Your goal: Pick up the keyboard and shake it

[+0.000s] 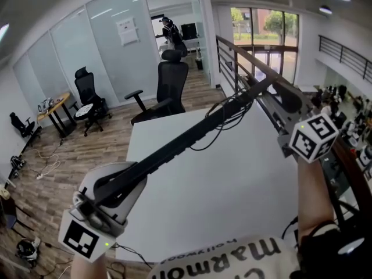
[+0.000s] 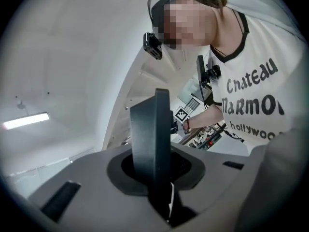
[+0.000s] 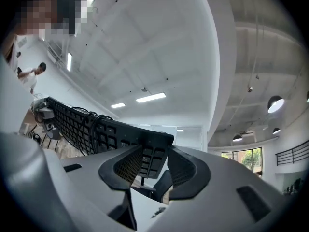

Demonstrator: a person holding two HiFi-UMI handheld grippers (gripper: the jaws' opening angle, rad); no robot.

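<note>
A long black keyboard hangs in the air above the white table, slanting from lower left to upper right. Its black cable is looped over the far half. My left gripper is shut on the near-left end, which shows edge-on between the jaws in the left gripper view. My right gripper holds the far-right end. In the right gripper view the keyboard runs off to the left with its keys facing the camera, and its corner sits between the pads of the right gripper.
A black office chair stands at the table's far edge. A second chair and a small side table stand on the wooden floor at left. A railing runs along the right. A person stands far back.
</note>
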